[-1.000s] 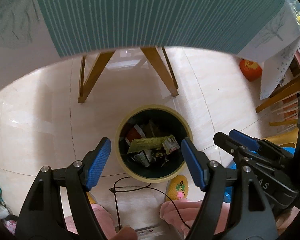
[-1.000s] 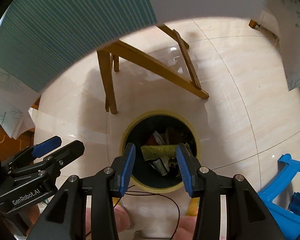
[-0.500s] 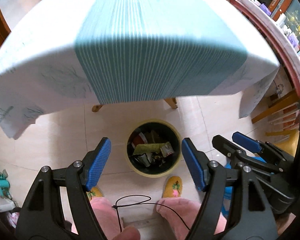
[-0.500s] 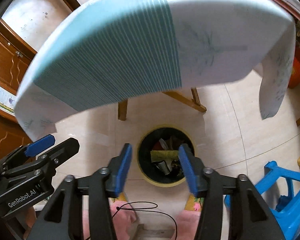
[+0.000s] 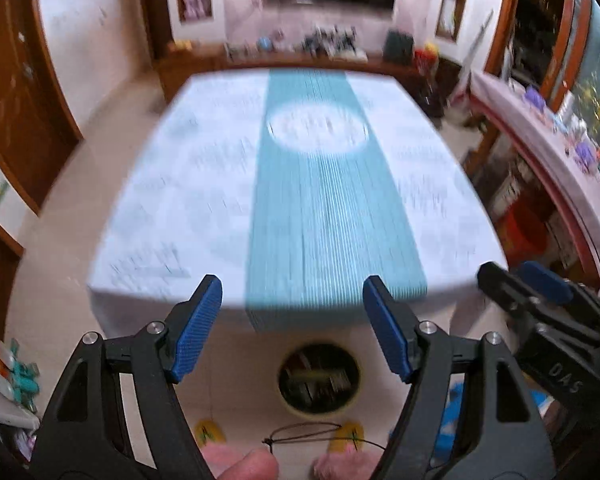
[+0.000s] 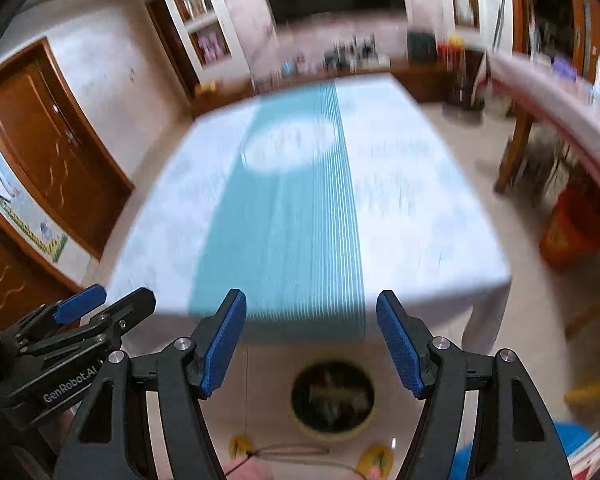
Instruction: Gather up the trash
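A round, yellow-rimmed trash bin [image 5: 319, 380] [image 6: 333, 399] stands on the floor below the table's near edge, holding wrappers and other waste. My left gripper [image 5: 292, 326] is open high above it, nothing between its blue pads. My right gripper [image 6: 311, 340] is beside it with its jaws opening, also with nothing between them. Each gripper shows at the edge of the other's view. The table [image 5: 204, 184] [image 6: 420, 216] wears a white cloth with a teal striped runner; the blurred frames show no trash on it.
Yellow slippers [image 5: 346, 436] of the person stand just before the bin. A blue stool [image 5: 456, 396] sits on the right, an orange bucket [image 6: 572, 236] further right. A cluttered side table [image 5: 552, 140], shelves and a dark screen ring the room. Wooden doors stand at the left.
Both grippers have risen from just over the bin to above table height, and the view has tipped up onto the tabletop. The right gripper's jaws stand wider apart than before.
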`<state>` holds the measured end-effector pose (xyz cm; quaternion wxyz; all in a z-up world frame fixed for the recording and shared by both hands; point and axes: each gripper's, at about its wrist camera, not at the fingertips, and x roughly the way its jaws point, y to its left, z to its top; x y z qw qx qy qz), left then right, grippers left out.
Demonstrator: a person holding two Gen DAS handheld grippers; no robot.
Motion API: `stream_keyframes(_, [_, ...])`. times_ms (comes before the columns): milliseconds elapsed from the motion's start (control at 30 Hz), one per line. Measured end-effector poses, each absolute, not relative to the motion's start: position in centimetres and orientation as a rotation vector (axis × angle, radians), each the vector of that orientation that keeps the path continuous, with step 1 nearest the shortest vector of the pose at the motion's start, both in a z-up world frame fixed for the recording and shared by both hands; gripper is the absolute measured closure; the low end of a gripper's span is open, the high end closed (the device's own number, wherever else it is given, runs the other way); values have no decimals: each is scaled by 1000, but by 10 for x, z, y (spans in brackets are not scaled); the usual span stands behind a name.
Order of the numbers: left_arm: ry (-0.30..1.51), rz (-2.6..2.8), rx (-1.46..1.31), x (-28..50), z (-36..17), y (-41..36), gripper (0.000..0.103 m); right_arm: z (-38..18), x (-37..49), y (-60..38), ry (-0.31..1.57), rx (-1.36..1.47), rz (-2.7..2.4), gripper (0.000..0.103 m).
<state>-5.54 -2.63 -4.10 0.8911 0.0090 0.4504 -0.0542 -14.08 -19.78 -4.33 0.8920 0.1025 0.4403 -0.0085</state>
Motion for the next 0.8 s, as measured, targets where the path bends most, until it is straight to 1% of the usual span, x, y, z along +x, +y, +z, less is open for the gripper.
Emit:
stream_keyframes(67, [884, -88, 23, -54, -17, -27, 32, -16, -137, -196, 843, 198, -14, 21])
stream_keyframes(100, [861, -76, 29, -54, -5, -28, 32, -6, -135, -194, 822, 190, -14, 20])
stream_keyframes(233, [827, -54, 39, -52, 23, -26, 32, 29, -129, -185, 767, 154, 3, 19])
stream_keyframes(400, [830, -33, 47, -58, 32, -27, 32, 52, -123, -174, 769, 118, 32, 19])
stream_keyframes(800, [885, -6, 35, -74, 40, -18, 32, 55, -138, -168, 828, 119, 47, 19])
